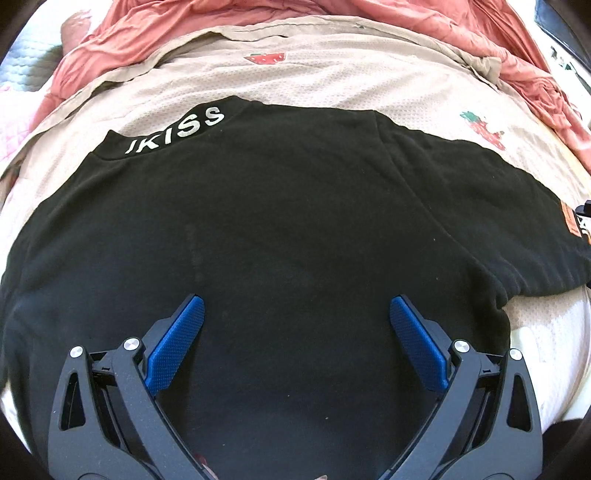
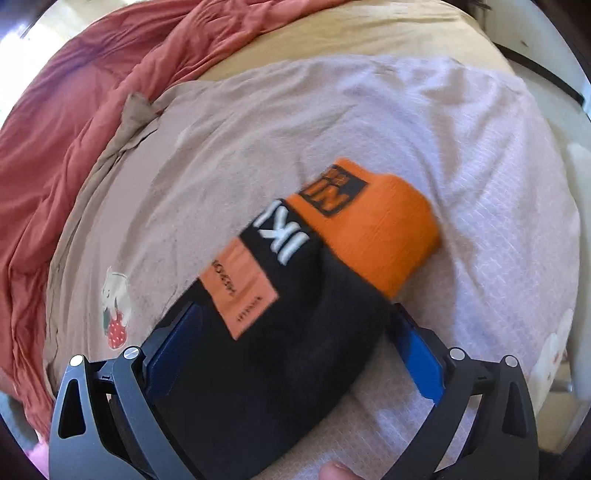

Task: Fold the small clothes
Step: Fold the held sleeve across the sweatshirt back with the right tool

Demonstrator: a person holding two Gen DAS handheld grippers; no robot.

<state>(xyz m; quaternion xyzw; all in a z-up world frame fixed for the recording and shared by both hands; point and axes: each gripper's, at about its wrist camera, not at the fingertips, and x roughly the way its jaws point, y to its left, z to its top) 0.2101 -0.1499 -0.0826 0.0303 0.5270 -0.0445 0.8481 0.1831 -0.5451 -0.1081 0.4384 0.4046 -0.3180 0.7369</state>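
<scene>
Your left tool [image 1: 295, 306] hangs wide open over the black shirt [image 1: 277, 229]. Your right tool [image 2: 295, 317] is spread around its sleeve [image 2: 280, 332]; I cannot tell whether it grips.

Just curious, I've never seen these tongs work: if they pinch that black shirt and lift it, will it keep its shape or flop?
The black shirt will probably flop: it lies flat and follows the bedding under it. It looks thin and light. Its orange-cuffed sleeve already bends loosely between the right tongs, so it would likely drape from any pinch.

A beige strawberry-print bedsheet [image 1: 332, 85] carries the black shirt [image 1: 277, 221] and rumpled coral blanket [image 1: 498, 33].
</scene>
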